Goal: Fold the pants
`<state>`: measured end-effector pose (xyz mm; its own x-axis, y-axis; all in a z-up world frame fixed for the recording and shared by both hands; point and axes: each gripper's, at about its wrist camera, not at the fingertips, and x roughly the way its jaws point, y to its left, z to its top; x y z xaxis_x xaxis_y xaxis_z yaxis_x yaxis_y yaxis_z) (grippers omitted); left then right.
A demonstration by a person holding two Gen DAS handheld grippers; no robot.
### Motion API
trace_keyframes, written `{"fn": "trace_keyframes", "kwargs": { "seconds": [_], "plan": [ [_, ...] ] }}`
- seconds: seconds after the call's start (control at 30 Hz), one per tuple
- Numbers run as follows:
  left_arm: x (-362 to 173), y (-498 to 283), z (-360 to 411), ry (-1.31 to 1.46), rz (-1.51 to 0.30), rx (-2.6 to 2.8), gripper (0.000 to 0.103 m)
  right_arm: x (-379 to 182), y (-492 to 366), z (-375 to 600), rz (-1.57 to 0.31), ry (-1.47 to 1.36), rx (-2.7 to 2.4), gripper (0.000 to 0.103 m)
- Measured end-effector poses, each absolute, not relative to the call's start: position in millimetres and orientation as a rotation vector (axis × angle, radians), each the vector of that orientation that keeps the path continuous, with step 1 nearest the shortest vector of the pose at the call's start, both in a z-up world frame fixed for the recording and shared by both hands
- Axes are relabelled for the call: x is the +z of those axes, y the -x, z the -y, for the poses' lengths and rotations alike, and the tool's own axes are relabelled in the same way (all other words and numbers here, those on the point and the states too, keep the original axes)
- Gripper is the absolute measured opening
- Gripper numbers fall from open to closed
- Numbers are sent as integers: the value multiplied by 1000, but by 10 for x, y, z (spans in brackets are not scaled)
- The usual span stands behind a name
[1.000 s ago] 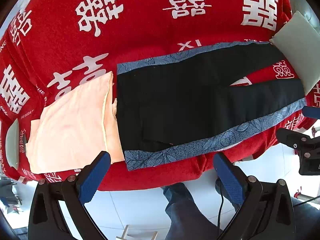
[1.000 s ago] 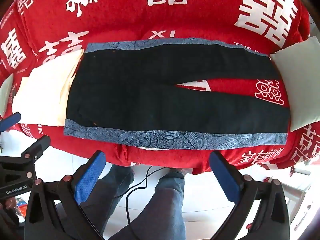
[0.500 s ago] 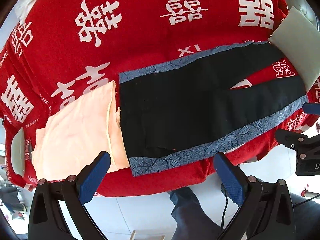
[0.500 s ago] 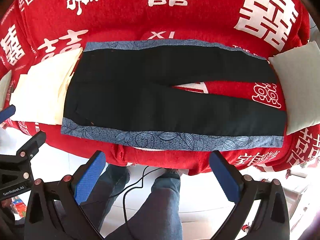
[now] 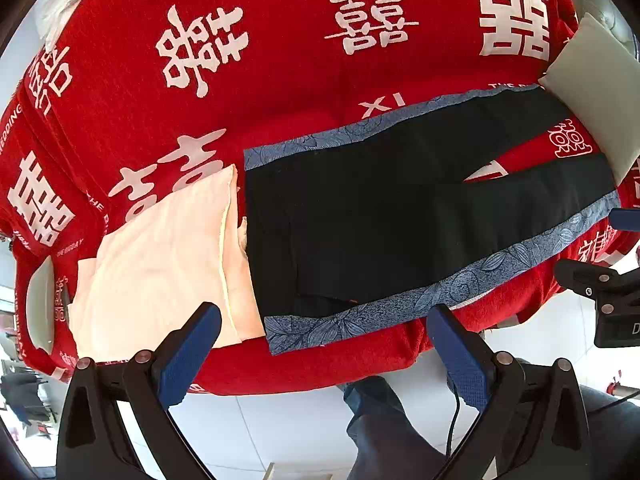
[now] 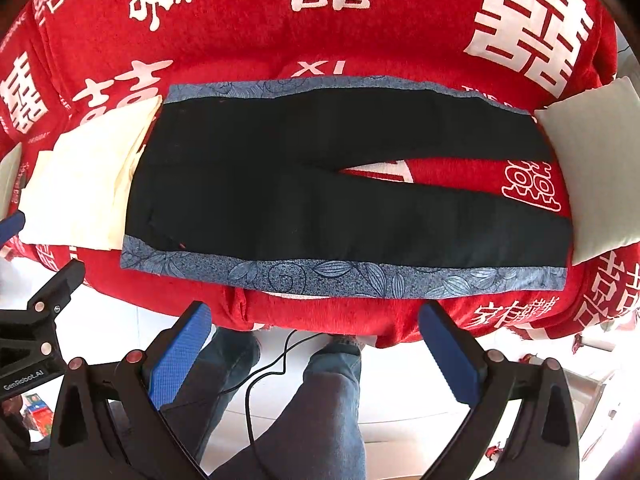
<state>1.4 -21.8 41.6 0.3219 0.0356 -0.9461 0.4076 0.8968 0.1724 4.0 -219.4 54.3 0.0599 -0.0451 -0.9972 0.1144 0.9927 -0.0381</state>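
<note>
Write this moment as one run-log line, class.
stage: before first fold | pants: flat on red cover, legs apart | left gripper: open, empty | right gripper: open, empty | cream cloth: beside waistband

cream cloth's [image 5: 168, 256] edge under pants [image 5: 400, 216], right claw [image 5: 612, 264] cropped

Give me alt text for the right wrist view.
Black pants with blue patterned side stripes lie flat, unfolded, on a red cover, legs pointing right. The open right gripper hovers short of the near edge, cream fabric by the waistband.
</note>
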Motion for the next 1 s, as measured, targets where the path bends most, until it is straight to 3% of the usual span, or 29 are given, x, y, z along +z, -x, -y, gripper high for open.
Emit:
{"fn": "trace_keyframes", "kwargs": {
  "seconds": [1.0],
  "plan": [
    [522, -26, 216, -429, -1176, -220, 103, 638, -105, 2252, -1469, -65, -114, 103]
  ]
}}
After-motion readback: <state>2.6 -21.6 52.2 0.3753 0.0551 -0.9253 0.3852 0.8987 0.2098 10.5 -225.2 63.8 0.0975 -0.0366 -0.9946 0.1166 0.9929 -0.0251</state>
